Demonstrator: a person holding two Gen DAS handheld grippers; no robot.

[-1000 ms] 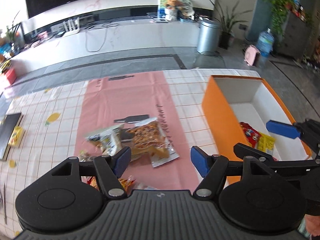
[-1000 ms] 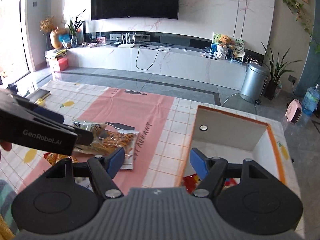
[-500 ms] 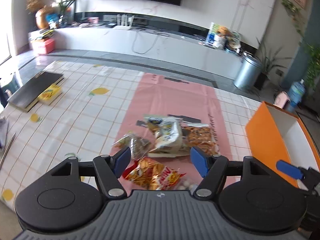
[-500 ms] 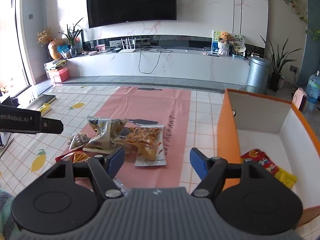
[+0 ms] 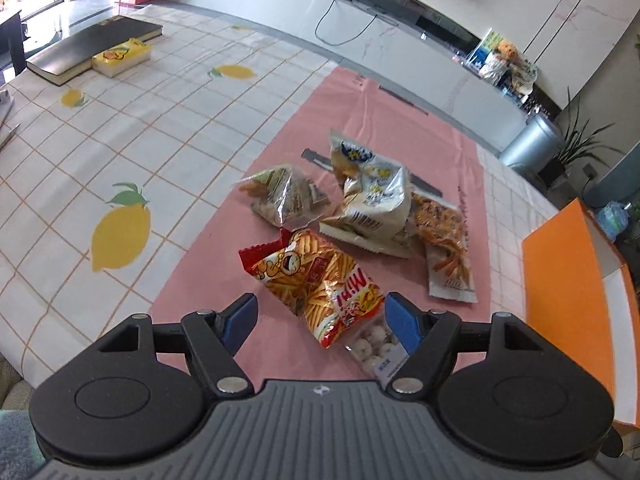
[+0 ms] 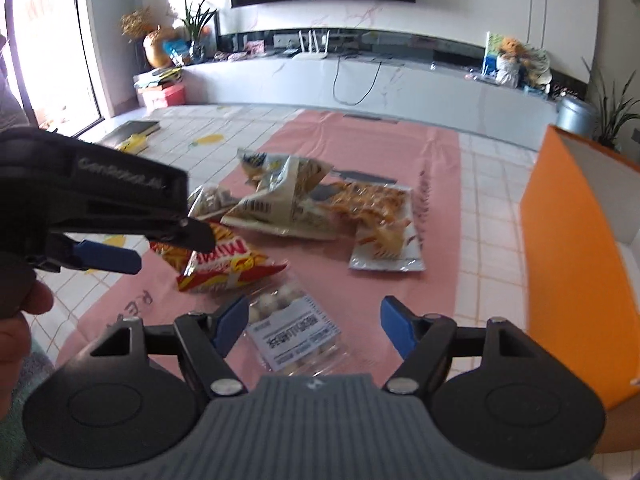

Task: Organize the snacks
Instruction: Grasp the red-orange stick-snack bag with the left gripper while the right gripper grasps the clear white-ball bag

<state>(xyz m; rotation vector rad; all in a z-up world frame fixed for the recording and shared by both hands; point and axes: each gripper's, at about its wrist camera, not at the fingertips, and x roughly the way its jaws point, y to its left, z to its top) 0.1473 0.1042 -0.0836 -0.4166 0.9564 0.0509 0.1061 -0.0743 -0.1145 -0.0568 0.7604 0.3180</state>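
Snacks: red-yellow fries bag [image 5: 320,280] crinkled | clear ball pack [image 6: 296,330] label-up

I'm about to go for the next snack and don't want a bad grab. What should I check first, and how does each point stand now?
1. Left gripper open and empty: ok.
2. Right gripper open and empty: ok.
3. Red fries bag lies between the left gripper's fingers: ok.
4. Fries bag free of other packs: not ok, it overlaps the clear pack of white balls.
5. Orange box within reach on the right: ok.
6. Room left in the box: cannot tell.
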